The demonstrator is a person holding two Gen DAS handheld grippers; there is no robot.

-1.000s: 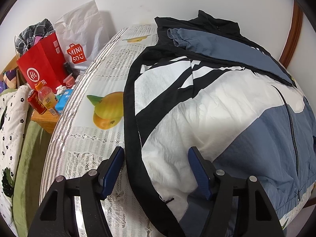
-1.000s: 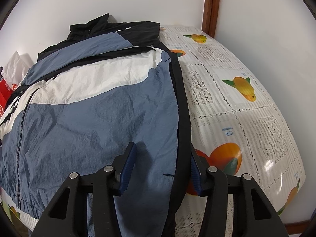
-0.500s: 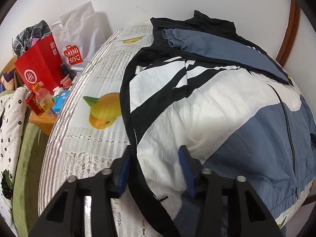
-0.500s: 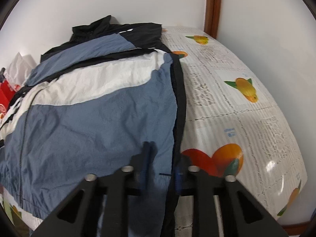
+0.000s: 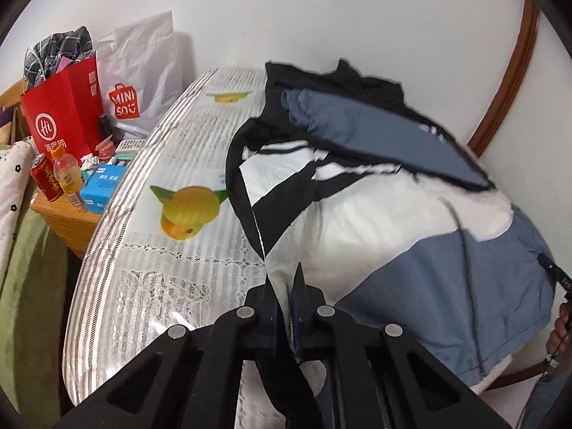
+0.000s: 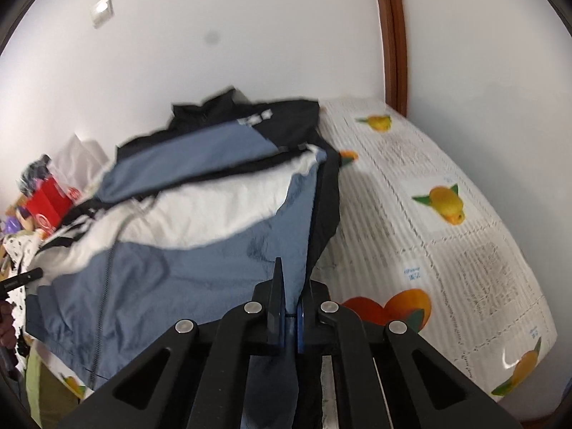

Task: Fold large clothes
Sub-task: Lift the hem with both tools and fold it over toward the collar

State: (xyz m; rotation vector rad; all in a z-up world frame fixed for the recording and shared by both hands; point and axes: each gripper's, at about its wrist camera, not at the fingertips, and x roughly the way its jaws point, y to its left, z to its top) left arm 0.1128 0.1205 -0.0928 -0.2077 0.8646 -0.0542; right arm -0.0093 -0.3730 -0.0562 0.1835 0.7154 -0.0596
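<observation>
A large jacket (image 5: 375,214) in white, slate blue and black lies on the table, sleeves folded across its chest. It also shows in the right wrist view (image 6: 186,236). My left gripper (image 5: 284,286) is shut on the jacket's black-and-white bottom left hem and lifts it off the table. My right gripper (image 6: 291,286) is shut on the blue and black bottom right hem and lifts it too. The raised hem hangs below both grippers.
The table (image 5: 168,250) has a fruit-print lace cloth, also seen in the right wrist view (image 6: 447,250). At the left stand a red paper bag (image 5: 60,118), a white Miniso bag (image 5: 139,82), a bottle (image 5: 68,175) and a can (image 5: 44,175). A wall runs behind, with a wooden door frame (image 6: 393,35).
Both grippers closed on the jacket's bottom corners and raised them. The hem has come off the table and the jacket body bunches upward.
</observation>
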